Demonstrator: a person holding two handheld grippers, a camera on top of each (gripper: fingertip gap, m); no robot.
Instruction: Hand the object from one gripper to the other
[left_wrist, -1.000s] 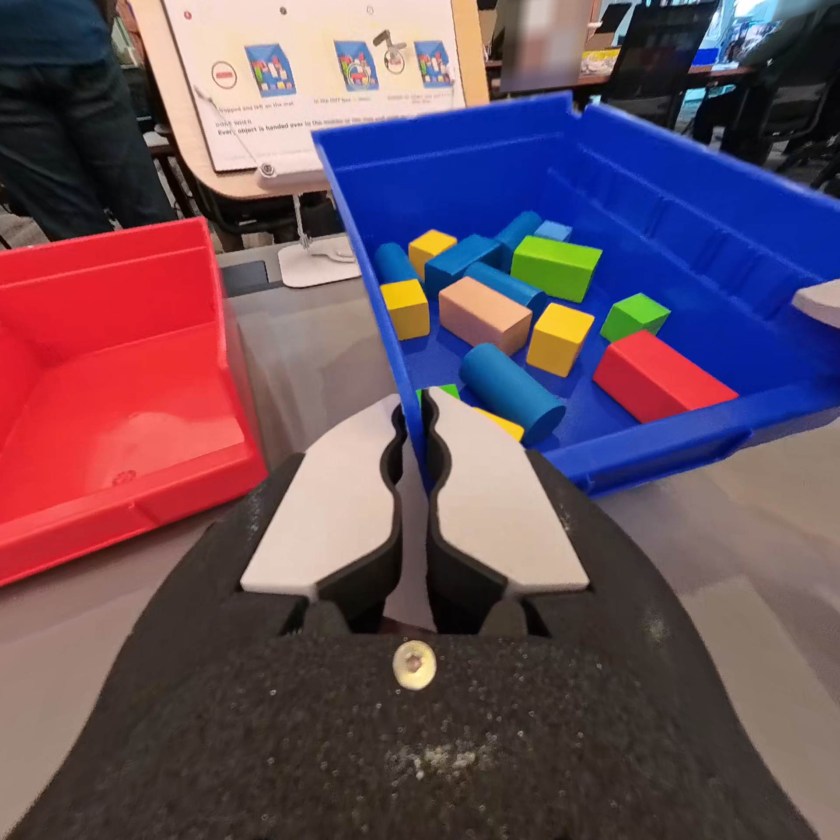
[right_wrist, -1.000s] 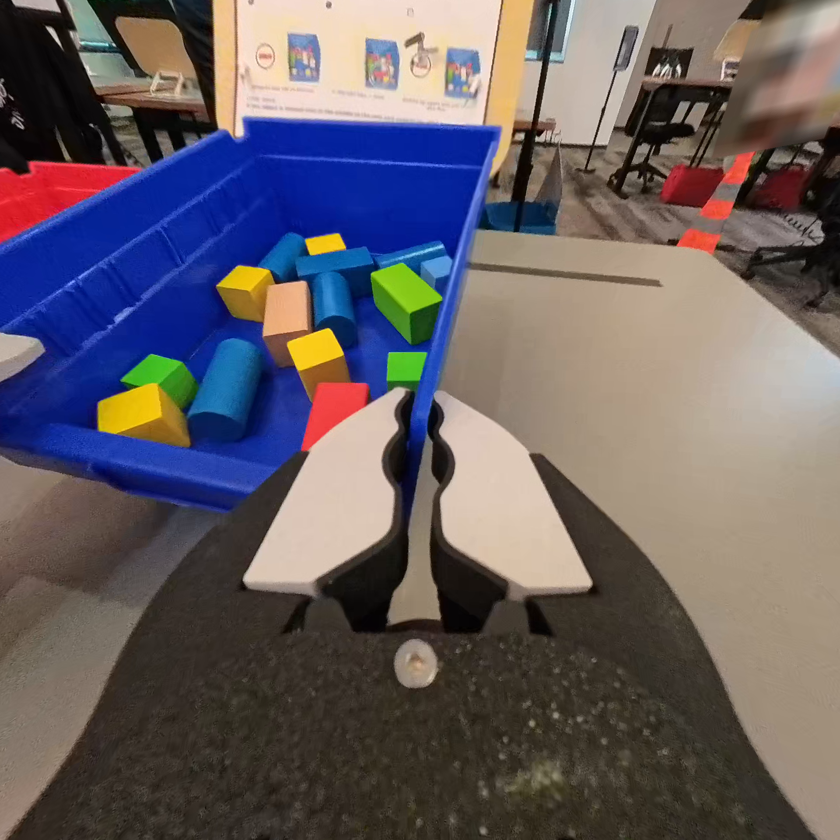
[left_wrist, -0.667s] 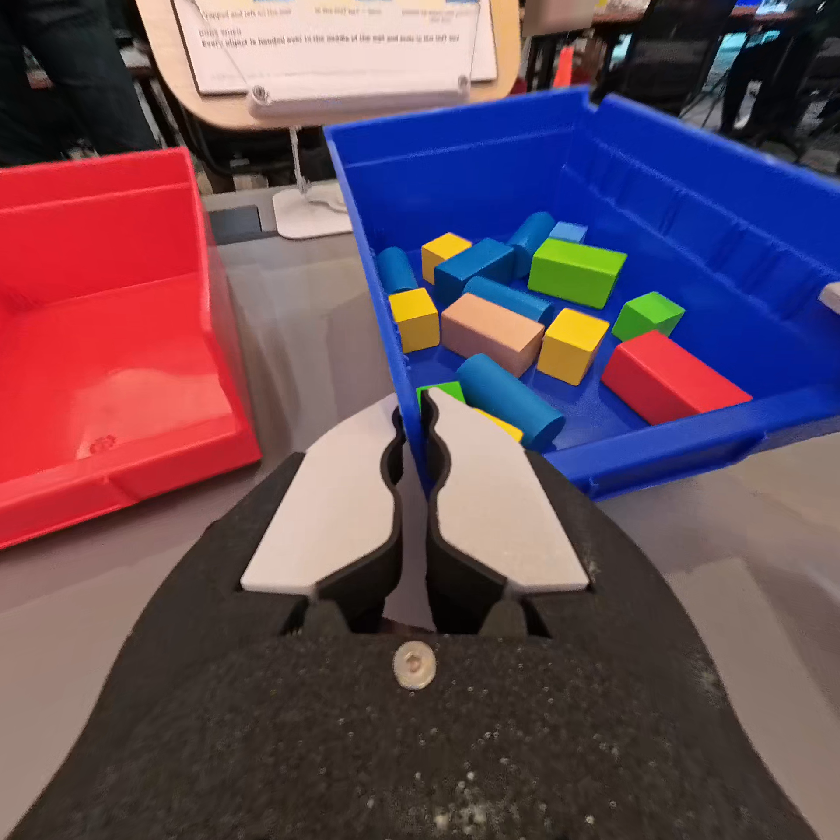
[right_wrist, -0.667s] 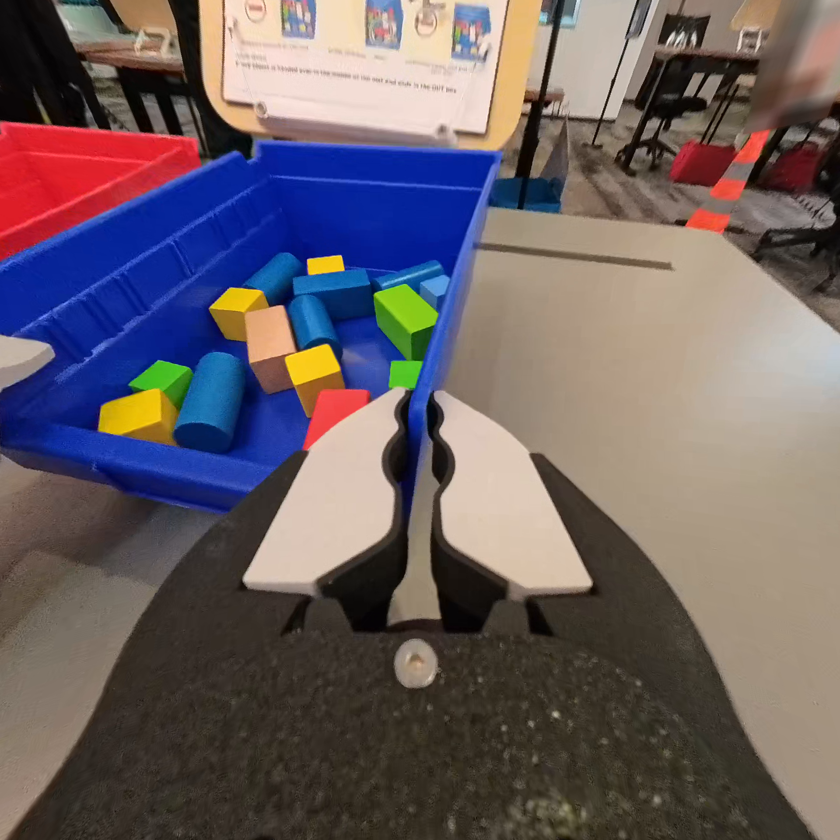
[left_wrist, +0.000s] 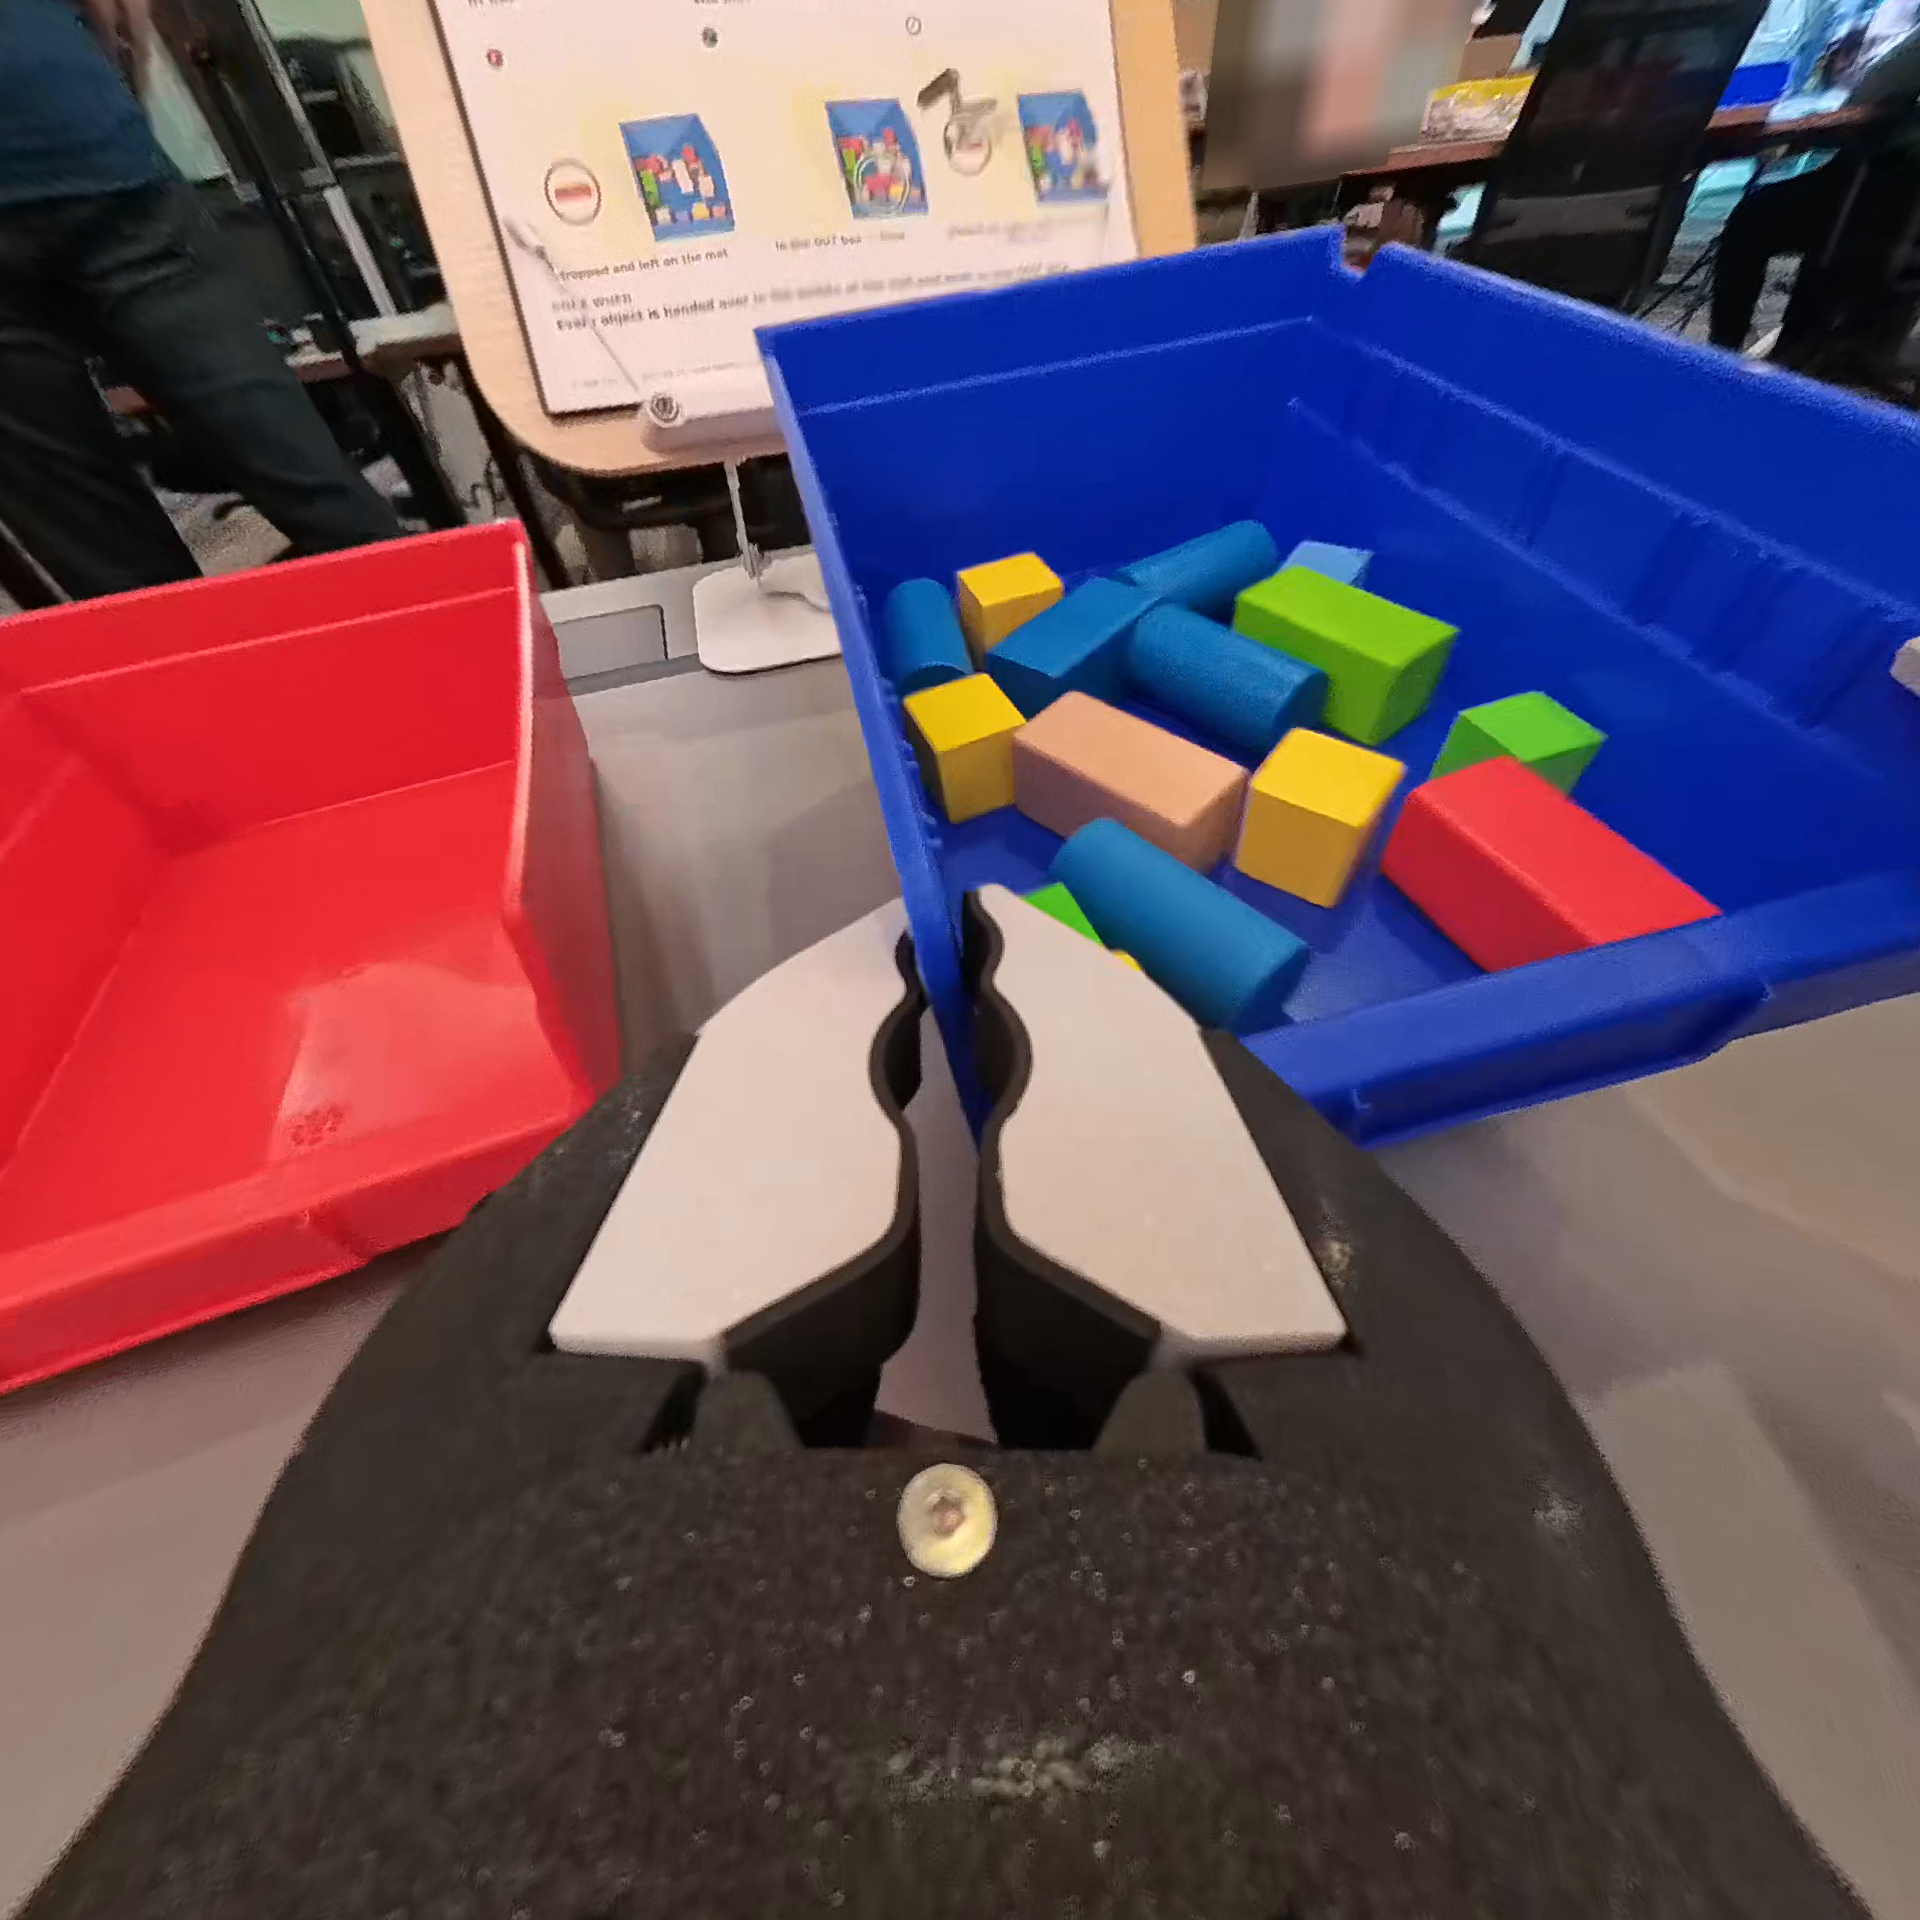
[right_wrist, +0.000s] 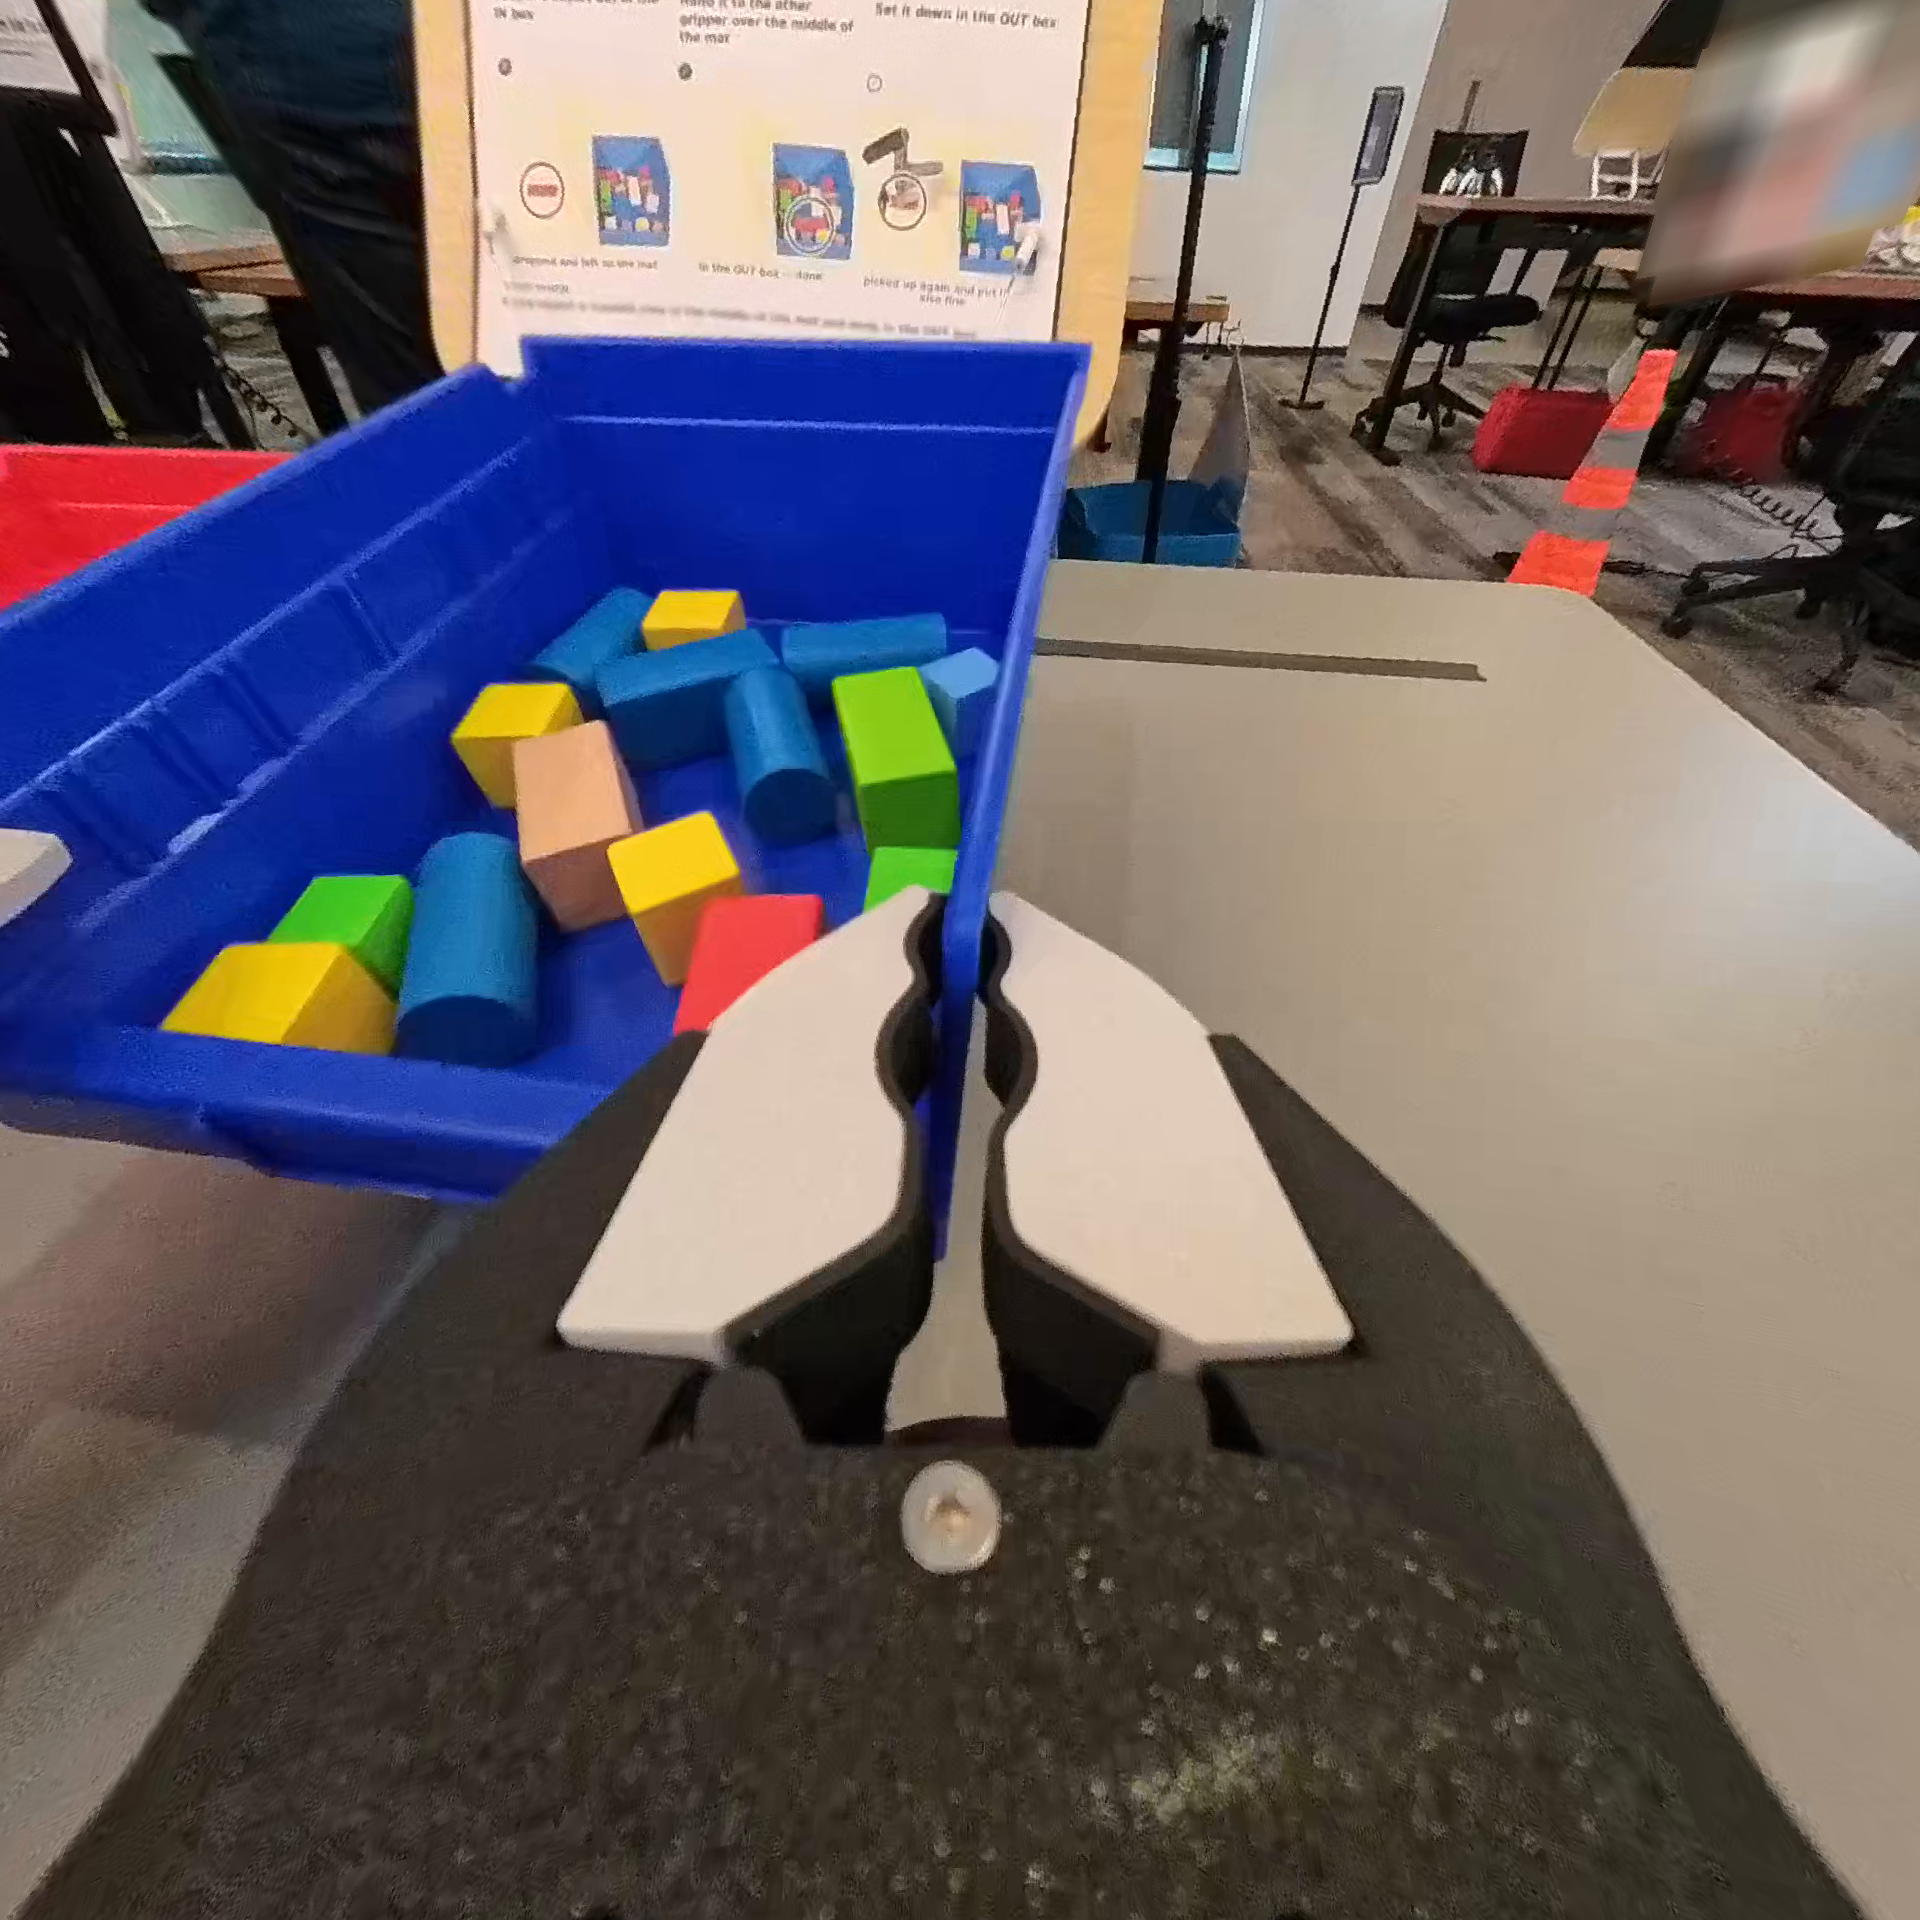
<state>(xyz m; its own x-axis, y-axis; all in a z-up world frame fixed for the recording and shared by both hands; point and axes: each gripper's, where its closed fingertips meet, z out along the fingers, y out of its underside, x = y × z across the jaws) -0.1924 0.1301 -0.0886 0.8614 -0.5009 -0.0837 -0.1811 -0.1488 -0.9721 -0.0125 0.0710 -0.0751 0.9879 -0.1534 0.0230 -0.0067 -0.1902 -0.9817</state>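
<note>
We are gripping the blue bin from both sides: the left gripper is clenched on its left wall, the right gripper on its right wall. The bin is sitting tilted, its front edge seeming raised off the grey table. Inside, wooden blocks are lying loose: a red block, a tan block, a green block, yellow cubes, blue cylinders. A red bin is standing empty just to the left, a strip of table between them. Behind, an instruction board with pictures and printed text is leaning on a stand. To the right the table is lying open; beyond are office chairs, desks and an orange cone.
</note>
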